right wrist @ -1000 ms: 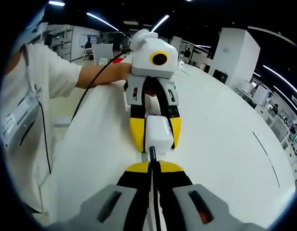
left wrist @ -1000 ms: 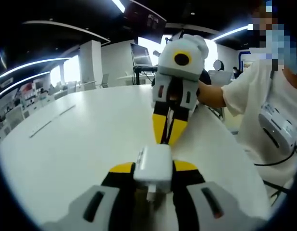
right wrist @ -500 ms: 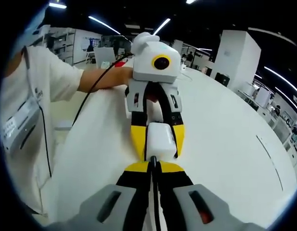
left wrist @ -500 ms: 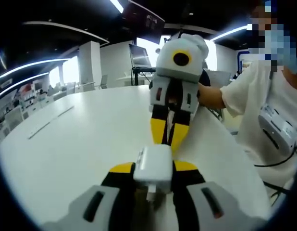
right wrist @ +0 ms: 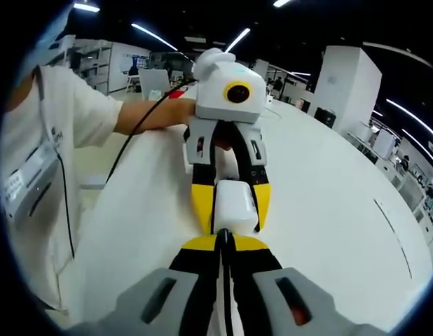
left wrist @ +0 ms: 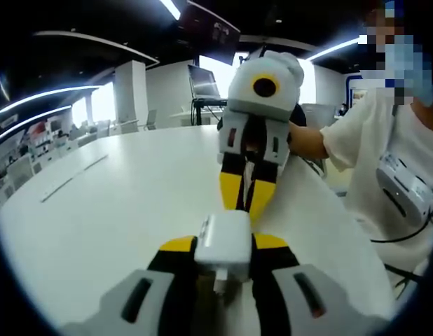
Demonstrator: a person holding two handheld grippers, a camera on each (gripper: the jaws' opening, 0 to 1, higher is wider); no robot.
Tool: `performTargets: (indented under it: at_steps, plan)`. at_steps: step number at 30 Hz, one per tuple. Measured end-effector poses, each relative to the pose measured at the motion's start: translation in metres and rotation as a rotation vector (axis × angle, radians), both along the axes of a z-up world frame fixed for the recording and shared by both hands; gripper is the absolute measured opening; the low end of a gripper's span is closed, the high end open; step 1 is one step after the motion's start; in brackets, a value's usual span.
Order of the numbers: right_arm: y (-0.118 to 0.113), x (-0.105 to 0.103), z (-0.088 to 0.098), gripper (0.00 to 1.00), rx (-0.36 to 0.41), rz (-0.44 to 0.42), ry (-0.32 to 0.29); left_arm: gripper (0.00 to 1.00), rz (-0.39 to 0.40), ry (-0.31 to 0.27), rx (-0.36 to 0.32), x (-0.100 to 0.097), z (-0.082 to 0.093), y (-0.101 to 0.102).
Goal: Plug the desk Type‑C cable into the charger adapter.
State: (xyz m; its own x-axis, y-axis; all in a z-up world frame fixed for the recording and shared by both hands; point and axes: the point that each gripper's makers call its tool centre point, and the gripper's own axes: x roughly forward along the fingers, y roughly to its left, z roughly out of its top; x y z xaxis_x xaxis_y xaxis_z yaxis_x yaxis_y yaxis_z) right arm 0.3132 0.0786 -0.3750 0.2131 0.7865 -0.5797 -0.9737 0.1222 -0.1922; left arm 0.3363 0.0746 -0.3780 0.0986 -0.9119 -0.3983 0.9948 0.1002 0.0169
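My left gripper (left wrist: 223, 246) pinches charger adapter (left wrist: 223, 238) above white tabletop (left wrist: 111, 203). My right gripper (right wrist: 224, 243) clamps Type-C cable (right wrist: 223, 236); since a second ago gap closed, plug tip meets adapter, insertion seems underway.

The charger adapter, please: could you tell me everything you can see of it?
The charger adapter is a small white block with rounded corners, smooth like glossy plastic. The left gripper holds it between its yellow-tipped jaws above the white table. In the right gripper view the black cable, pinched by the right gripper, meets its near face.
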Motion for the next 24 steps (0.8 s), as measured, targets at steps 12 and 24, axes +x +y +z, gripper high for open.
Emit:
performTargets:
  at_steps: [12,24]
  plan:
    - [0.0007,-0.0005,-0.0004,0.06,0.015,-0.006,-0.006,0.29,-0.005,-0.008,-0.004,-0.0026,0.0005,0.0006]
    - [-0.0002,0.0011,0.002,0.13,0.017,-0.014,-0.036,0.29,-0.011,-0.009,-0.014,-0.0002,0.0021,-0.0005]
